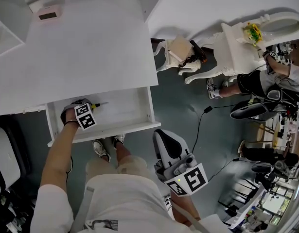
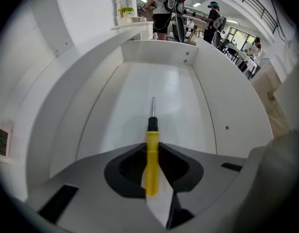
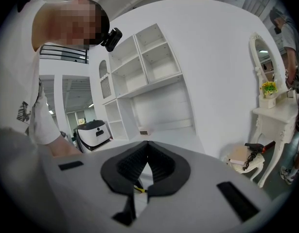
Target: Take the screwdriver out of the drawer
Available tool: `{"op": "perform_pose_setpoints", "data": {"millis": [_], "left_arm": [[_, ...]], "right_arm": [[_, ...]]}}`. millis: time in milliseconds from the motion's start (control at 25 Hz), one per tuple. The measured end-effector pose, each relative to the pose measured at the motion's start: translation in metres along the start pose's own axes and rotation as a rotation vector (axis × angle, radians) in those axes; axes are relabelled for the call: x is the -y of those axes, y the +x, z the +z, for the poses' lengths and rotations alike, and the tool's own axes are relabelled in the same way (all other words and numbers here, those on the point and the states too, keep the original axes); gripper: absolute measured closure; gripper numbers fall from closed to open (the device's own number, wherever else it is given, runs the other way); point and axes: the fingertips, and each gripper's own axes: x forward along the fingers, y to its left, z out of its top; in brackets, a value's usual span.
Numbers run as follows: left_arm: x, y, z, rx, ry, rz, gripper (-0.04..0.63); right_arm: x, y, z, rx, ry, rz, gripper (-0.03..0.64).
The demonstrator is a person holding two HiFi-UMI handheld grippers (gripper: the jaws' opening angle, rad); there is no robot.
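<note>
Nearest us, our right gripper (image 3: pixel 148 144) idles shut, while our left gripper (image 2: pixel 152 152) clamps the screwdriver (image 2: pixel 152 135) by its yellow handle (light, stiff, likely slick) inside the drawer (image 2: pixel 222 101).

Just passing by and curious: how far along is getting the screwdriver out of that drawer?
Done: the drawer is open. In hand: the left gripper has its jaws closed on the screwdriver by its yellow handle, inside the drawer. Left: lifting it clear. The right gripper is shut and empty, away from the drawer.
</note>
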Motion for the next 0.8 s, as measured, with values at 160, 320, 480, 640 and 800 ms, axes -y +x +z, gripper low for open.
{"op": "perform_pose_setpoints", "data": {"millis": [160, 320, 480, 640, 800], "left_arm": [[-0.002, -0.010, 0.000, 0.038, -0.043, 0.029, 0.514], [-0.002, -0.024, 0.001, 0.071, -0.098, 0.048, 0.514], [0.000, -0.040, 0.004, 0.114, -0.142, 0.075, 0.514], [0.003, -0.059, 0.007, 0.171, -0.213, 0.091, 0.514], [0.005, -0.079, 0.007, 0.214, -0.252, 0.119, 0.514]], "right_arm": [[-0.004, -0.006, -0.001, 0.011, 0.000, -0.004, 0.606], [-0.011, -0.010, 0.004, 0.029, -0.005, 0.008, 0.606], [-0.020, -0.014, 0.010, 0.047, -0.013, 0.025, 0.606], [-0.031, -0.017, 0.012, 0.060, -0.016, 0.049, 0.606], [-0.044, -0.018, 0.016, 0.074, -0.024, 0.078, 0.606]]}}
